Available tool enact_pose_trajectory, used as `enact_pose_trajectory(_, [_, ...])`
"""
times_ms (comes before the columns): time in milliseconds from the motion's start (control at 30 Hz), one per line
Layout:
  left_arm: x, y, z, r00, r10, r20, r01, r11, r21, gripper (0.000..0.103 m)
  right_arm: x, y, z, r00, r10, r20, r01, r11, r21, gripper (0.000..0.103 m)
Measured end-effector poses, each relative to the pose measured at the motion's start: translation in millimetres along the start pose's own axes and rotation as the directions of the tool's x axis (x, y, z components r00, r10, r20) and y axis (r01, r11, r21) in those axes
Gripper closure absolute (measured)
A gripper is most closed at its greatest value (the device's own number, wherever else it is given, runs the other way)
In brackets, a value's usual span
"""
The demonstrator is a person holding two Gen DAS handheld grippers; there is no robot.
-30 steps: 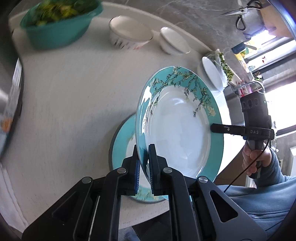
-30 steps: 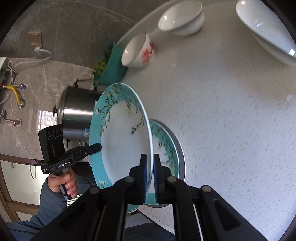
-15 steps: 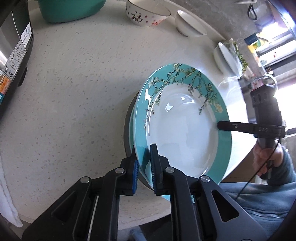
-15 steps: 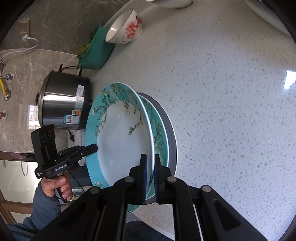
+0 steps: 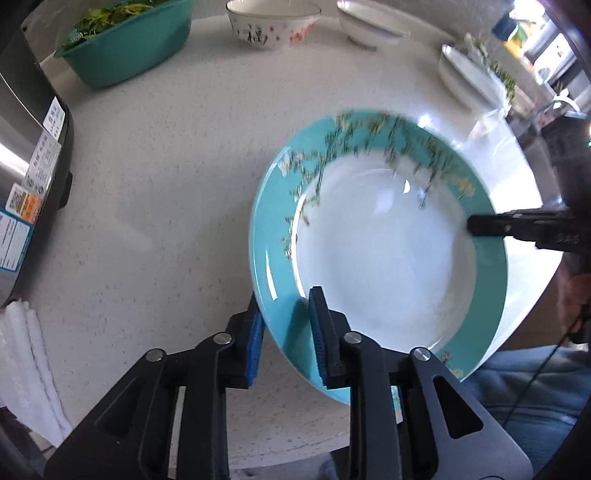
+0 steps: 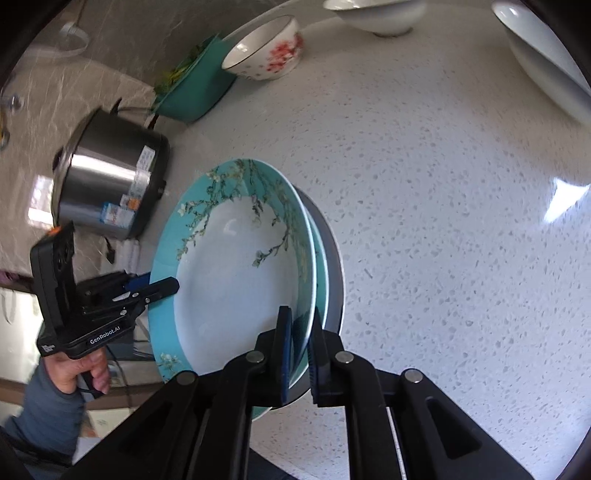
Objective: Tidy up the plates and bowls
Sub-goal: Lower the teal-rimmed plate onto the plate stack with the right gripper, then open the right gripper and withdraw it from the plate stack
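A teal-rimmed plate with a blossom pattern (image 5: 384, 258) (image 6: 236, 280) lies on a stack of a second teal plate (image 6: 322, 266) and a grey plate (image 6: 334, 258) near the counter's front edge. My left gripper (image 5: 286, 332) straddles the top plate's near rim with its jaws parted, the pads off the rim. My right gripper (image 6: 299, 332) straddles the opposite rim, also parted. Each gripper shows in the other's view, the right one (image 5: 517, 229) and the left one (image 6: 147, 288).
At the back stand a teal basin of greens (image 5: 125, 48), a flowered bowl (image 5: 269, 26) (image 6: 266, 48), a white bowl (image 5: 373, 26) and a white dish (image 5: 469, 77) (image 6: 546, 62). A steel rice cooker (image 5: 26, 166) (image 6: 107, 177) stands left, folded white cloth (image 5: 29, 365) beside it.
The tilted top plate came down flat onto the stack. Both grippers, shut on its rim before, have opened a little.
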State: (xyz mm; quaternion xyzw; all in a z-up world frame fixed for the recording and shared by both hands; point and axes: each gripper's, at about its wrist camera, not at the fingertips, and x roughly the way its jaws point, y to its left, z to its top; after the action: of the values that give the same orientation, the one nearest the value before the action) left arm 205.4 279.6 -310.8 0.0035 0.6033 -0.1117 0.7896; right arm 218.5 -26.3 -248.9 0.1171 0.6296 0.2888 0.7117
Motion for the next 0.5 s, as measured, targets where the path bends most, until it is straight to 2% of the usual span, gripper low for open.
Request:
enact_pose_trajectory(133, [1, 0, -2, 1.000, 0.002, 0.013, -0.002, 1.000, -0.017, 0.081, 1, 5, -1, 1.000, -0.026, 0.014, 0.026, 0.999, -0.031, 0.092])
enact_pose_trajectory(233, [0, -3, -1, 1.000, 0.016, 0.015, -0.016, 1.000, -0.010, 0.079, 1, 18, -2, 0.994, -0.100, 0.034, 0.103, 0.989, -0.108, 0.089])
enact_pose_trajectory(367, [0, -1, -2, 1.000, 0.010, 0.022, -0.010, 1.000, -0.020, 0.078, 2, 34, -6, 0.977, -0.202, 0.066, 0.211, 0.960, -0.186, 0.084])
enact_pose_trajectory(500, [1, -1, -4, 1.000, 0.009, 0.028, -0.009, 1.000, -0.020, 0.077, 9, 50, -12, 0.949, -0.297, 0.104, 0.315, 0.913, -0.261, 0.076])
